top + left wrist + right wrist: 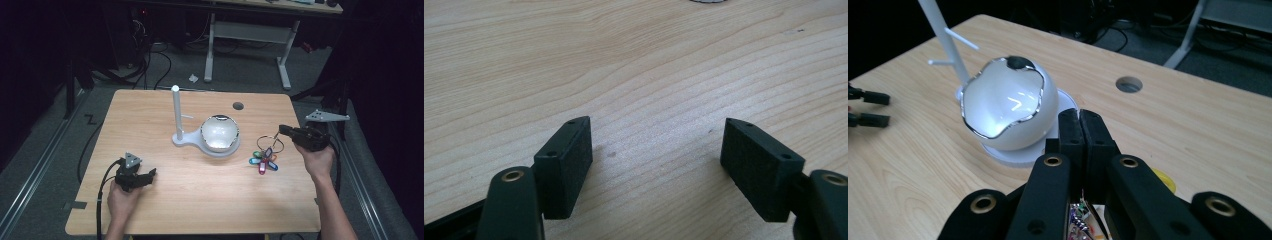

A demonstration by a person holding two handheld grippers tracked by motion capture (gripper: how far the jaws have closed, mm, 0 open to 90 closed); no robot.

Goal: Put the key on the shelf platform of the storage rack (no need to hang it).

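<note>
Matt pale wood table [200, 200], glossy white bowl [219, 132] w/ chrome rim, white plastic stand [177, 112] — matt black gripper pads [569, 160].

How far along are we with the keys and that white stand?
Done: the right gripper is shut on the key ring, its coloured tags trailing down to the table. In hand: holding the bunch beside the white bowl. Left, probably: getting the ring onto a peg of the white post. The left gripper is open over bare wood.

A light wooden surface [200, 200] carries a white stand [178, 136], with colored key tags [263, 162] to its right.
</note>
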